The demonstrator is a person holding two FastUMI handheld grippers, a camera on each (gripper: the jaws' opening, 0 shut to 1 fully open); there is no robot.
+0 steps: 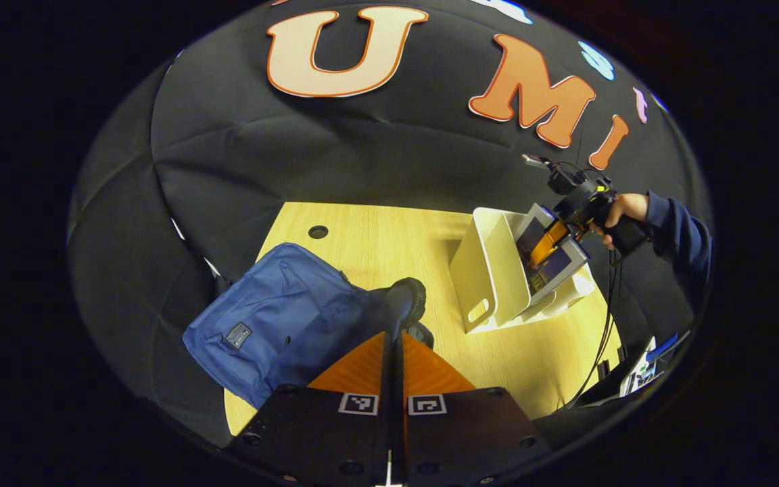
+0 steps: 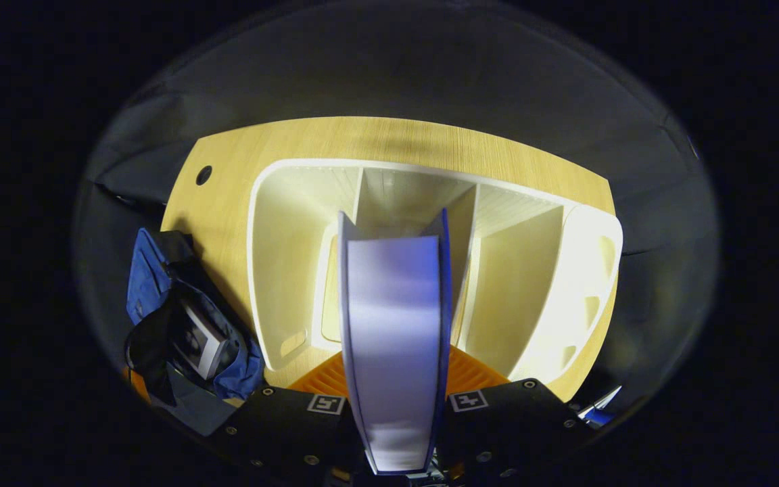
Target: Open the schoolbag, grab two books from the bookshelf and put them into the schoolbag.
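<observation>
Slim book [image 2: 395, 352] in right gripper [image 2: 395, 379], white bookshelf [image 2: 281, 270]

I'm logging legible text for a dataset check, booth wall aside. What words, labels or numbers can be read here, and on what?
None can be read.
Small dark patch on the blue fabric schoolbag: print too small.
Blue-covered book held in the right gripper over the white plastic bookshelf: no text visible.
</observation>
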